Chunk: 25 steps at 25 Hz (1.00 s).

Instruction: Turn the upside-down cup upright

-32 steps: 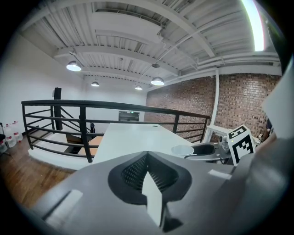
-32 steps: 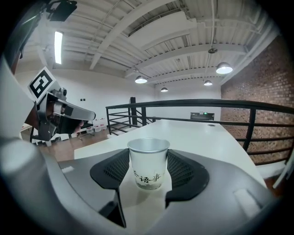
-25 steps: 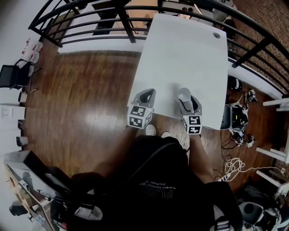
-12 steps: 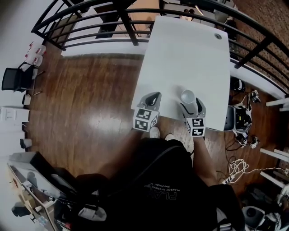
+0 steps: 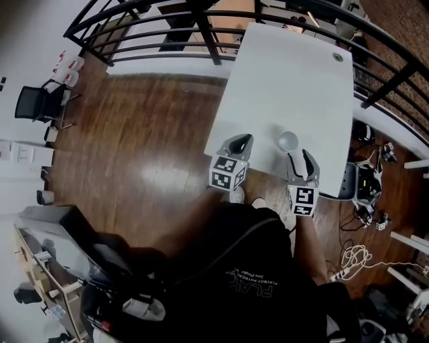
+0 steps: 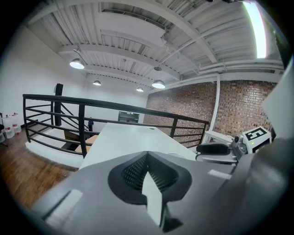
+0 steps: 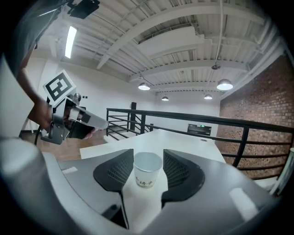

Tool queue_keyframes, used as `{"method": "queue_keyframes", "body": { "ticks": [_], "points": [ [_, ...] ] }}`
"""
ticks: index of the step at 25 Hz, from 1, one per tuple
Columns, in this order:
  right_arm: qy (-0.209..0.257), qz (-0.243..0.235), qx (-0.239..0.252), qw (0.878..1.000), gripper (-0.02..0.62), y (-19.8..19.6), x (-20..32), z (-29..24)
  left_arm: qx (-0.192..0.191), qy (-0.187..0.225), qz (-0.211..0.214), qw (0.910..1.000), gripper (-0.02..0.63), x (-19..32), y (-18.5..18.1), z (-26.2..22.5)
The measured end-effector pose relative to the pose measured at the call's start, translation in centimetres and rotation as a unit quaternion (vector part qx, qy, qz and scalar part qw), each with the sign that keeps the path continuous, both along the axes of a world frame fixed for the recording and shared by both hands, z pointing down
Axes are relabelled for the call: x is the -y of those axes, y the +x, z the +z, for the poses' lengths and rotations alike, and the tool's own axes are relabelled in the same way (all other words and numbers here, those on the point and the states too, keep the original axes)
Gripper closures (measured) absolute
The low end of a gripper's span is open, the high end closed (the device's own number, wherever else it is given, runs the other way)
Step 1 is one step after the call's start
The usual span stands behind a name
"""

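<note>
A small white paper cup (image 5: pixel 287 141) stands upright on the white table (image 5: pixel 295 74), its open mouth up. In the right gripper view the cup (image 7: pixel 147 169) shows between the two dark pads with a gap on each side. My right gripper (image 5: pixel 299 156) sits just behind the cup and touches nothing; its jaws have just been closing, and they are still open. My left gripper (image 5: pixel 245 139) hovers over the table's near edge to the left, its tips together and empty; in its own view the left gripper (image 6: pixel 147 156) is shut.
A black railing (image 5: pixel 167 20) runs round the far and left sides of the table. A round grommet (image 5: pixel 338 57) sits at the table's far right corner. Wooden floor (image 5: pixel 134 134) lies left of the table, and cables and gear (image 5: pixel 365 201) lie on the floor at the right.
My right gripper has let go of the cup and drawn back toward me, leaving the cup standing upright on the table. The left gripper has hardly moved.
</note>
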State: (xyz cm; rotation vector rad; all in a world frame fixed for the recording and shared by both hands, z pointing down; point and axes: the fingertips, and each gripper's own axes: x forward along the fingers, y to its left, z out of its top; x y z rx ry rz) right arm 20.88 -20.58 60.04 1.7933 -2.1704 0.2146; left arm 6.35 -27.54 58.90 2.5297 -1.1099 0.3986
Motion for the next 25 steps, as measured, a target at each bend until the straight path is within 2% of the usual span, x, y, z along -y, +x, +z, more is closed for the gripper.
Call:
{"method": "queue_keyframes", "body": {
  "ticks": [3, 5, 6, 10, 14, 25],
  "points": [
    [0.033, -0.005, -0.005, 0.999, 0.500, 0.5, -0.4, -1.7, 0.004, -0.001, -0.005, 1.0000, 0.609, -0.9, 0.8, 0.4],
    [0.047, -0.009, 0.001, 0.999, 0.567, 0.8, -0.9, -2.1, 0.011, 0.006, -0.009, 0.9999, 0.609, -1.5, 1.4, 0.2],
    [0.046, -0.012, 0.007, 0.999, 0.580, 0.8, -1.4, -2.0, 0.013, 0.010, -0.009, 0.9998, 0.609, -1.9, 1.6, 0.0],
    [0.053, -0.026, 0.021, 0.998, 0.581, -0.6, -2.7, -2.7, -0.002, 0.010, -0.026, 0.9996, 0.609, -3.4, 0.8, -1.4],
    [0.039, -0.026, 0.023, 0.999, 0.581, -1.4, -4.0, -2.0, -0.022, 0.009, -0.049, 0.9985, 0.609, -4.1, -0.8, -2.9],
    [0.038, 0.011, 0.013, 0.999, 0.581, -2.4, -6.6, -2.4, -0.008, 0.006, -0.019, 0.9998, 0.609, -7.6, -2.5, -1.7]
  ]
}}
